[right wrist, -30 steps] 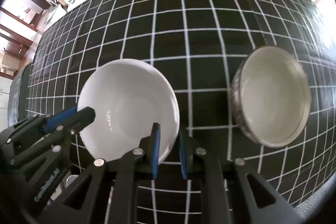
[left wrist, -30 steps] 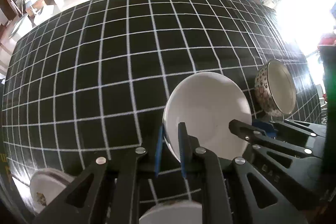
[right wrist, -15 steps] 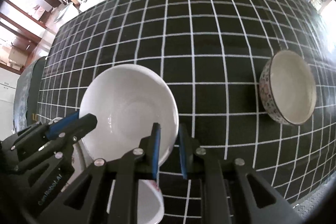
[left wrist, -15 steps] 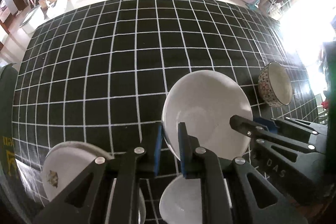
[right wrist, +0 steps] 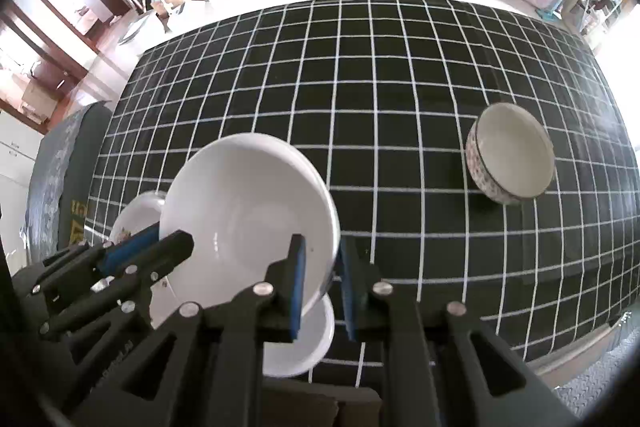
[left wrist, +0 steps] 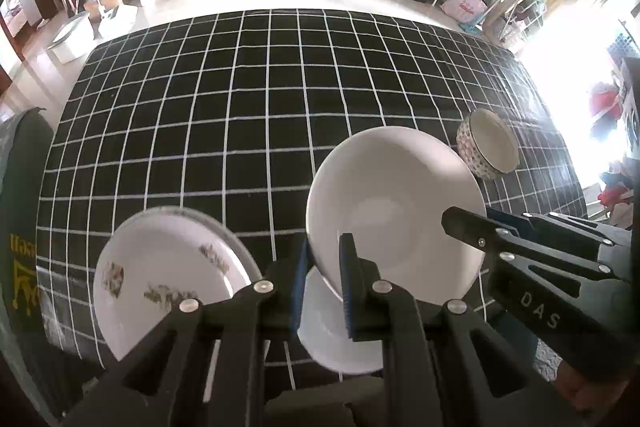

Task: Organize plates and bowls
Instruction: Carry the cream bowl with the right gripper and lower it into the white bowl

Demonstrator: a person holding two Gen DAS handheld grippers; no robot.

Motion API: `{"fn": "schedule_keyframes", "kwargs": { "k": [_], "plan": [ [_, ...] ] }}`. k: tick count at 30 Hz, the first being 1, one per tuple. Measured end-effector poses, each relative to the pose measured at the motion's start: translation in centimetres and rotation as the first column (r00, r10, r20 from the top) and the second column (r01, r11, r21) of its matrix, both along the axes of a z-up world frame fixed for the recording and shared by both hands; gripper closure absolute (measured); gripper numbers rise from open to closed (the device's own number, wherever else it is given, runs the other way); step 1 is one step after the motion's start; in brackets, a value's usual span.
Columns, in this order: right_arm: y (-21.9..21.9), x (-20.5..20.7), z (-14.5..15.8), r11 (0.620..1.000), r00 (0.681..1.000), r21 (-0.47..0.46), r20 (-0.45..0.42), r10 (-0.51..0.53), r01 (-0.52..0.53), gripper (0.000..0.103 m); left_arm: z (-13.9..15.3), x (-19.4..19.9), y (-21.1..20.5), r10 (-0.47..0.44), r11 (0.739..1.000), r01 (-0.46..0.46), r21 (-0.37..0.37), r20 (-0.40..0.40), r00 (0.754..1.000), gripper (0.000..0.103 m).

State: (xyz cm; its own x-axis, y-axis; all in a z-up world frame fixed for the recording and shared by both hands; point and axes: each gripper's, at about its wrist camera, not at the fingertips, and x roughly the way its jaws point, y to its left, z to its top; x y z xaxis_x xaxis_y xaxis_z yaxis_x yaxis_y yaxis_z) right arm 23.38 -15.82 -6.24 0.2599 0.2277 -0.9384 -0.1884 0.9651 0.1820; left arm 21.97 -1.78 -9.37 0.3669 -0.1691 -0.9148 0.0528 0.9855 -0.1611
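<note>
While both the left gripper [left wrist: 324, 281] and right gripper [right wrist: 322, 285] clamp the white bowl's [left wrist: 394, 211] opposite rims, open tablecloth [left wrist: 224, 115] lies from ten to one o'clock; patterned bowl [right wrist: 512, 159] stands at two.

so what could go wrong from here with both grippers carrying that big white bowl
1. Each gripper pinches only the thin rim of the white bowl, the left gripper on one side and the right gripper on the other; if the hands drift apart or twist, it could slip.
2. A smaller white bowl sits right underneath, so a drop could chip both.
3. The floral plate lies nearby.
</note>
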Motion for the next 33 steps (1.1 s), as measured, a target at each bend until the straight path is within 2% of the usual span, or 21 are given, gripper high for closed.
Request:
{"fn": "schedule_keyframes", "kwargs": {
  "k": [5,14,24,33],
  "plan": [
    [0.2,-2.1,-0.6,1.0,1.0,-0.004,-0.01,0.004,-0.004,0.083,-0.6,-3.4,1.0,-0.005,1.0,0.005,0.012,-0.009,1.0,0.091],
    [0.3,-4.6,-2.4,1.0,0.998,-0.02,-0.053,0.016,-0.017,0.083,-2.4,-6.2,1.0,-0.009,1.0,0.01,0.021,-0.045,0.999,0.091],
    [0.2,-5.6,-4.9,0.999,0.995,-0.035,-0.104,0.009,-0.013,0.083,-4.4,-6.8,1.1,-0.012,1.0,0.013,0.011,-0.081,0.997,0.091],
    [1.0,-5.1,-5.3,0.999,0.994,-0.042,-0.104,0.021,-0.025,0.083,-5.2,-6.0,1.7,0.006,1.0,-0.006,-0.002,-0.101,0.995,0.091]
  ]
}}
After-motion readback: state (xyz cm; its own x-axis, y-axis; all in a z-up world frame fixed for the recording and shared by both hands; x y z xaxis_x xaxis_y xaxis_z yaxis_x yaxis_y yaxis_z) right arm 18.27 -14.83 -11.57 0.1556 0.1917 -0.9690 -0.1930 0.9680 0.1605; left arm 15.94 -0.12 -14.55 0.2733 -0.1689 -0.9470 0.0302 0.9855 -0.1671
